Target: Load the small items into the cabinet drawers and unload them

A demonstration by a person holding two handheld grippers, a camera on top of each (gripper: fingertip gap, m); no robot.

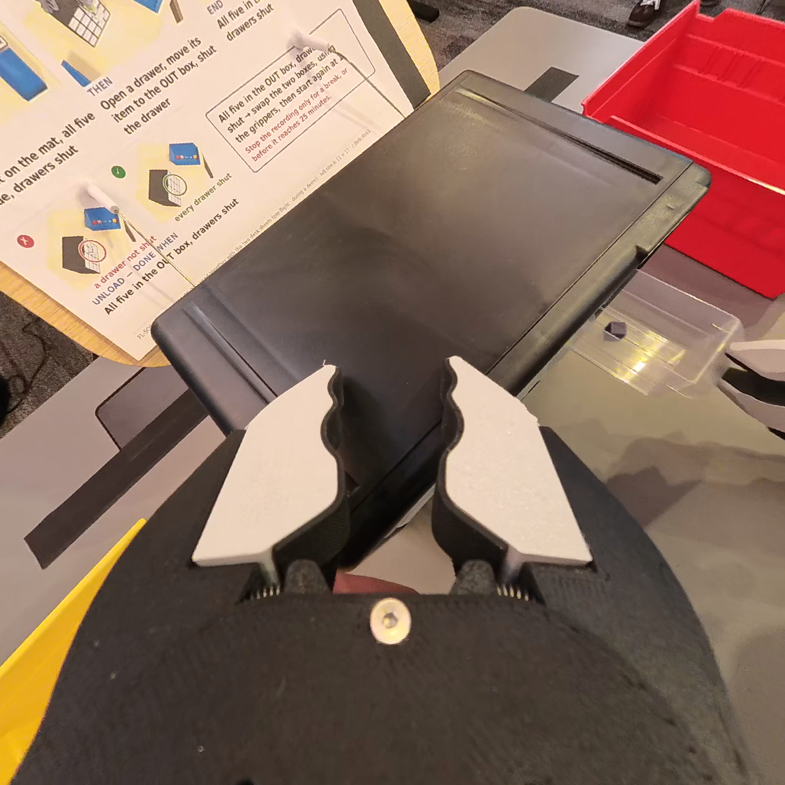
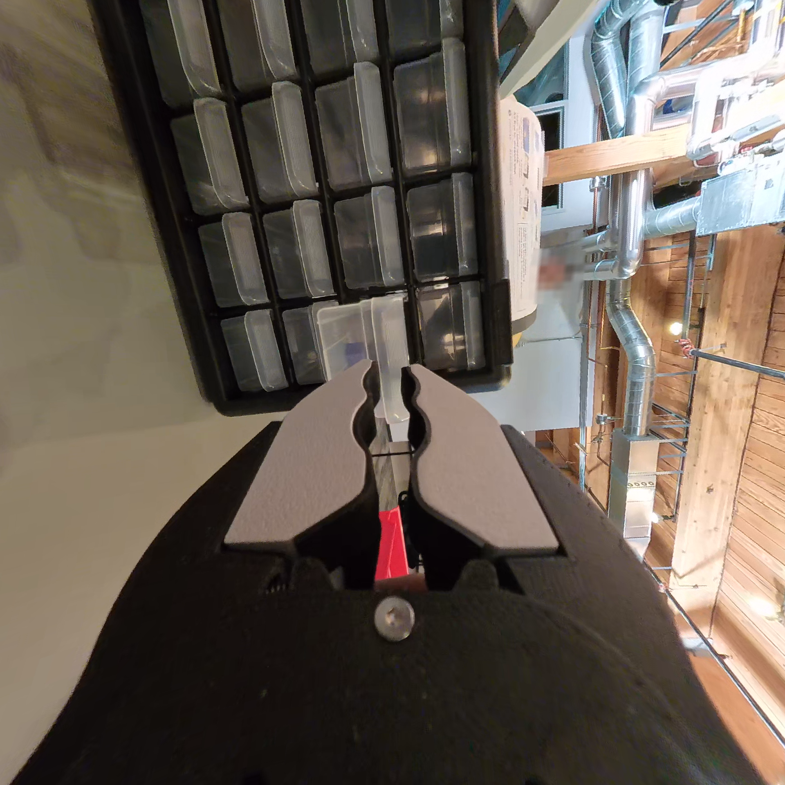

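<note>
Right gripper [image 2: 390,374] is seen closed around the clear pull tab of one drawer [image 2: 348,340], the grey fingers [image 2: 323,450] set on either side of the tab with only a narrow gap between them. That drawer is drawn partly out of the black cabinet [image 2: 497,238]; the other drawers in the grid sit flush in their slots. A small dark blue item [image 2: 352,350] is visible through the clear drawer wall. In the left wrist view the same drawer [image 1: 662,344] is shown projecting from the cabinet's front, and the small blue cube [image 1: 614,331] lies on its floor. Left gripper [image 1: 391,374] is held over the cabinet's flat black top [image 1: 424,238], jaws parted and nothing between them; whether the fingers touch the top cannot be told. A red bin [image 1: 696,140] stands just beyond the cabinet on the grey table [image 1: 662,501]. A printed instruction sheet [image 1: 178,140] lies on a wooden board to the left of the cabinet. A yellow edge [image 1: 63,611] is seen at the lower left of that view.
</note>
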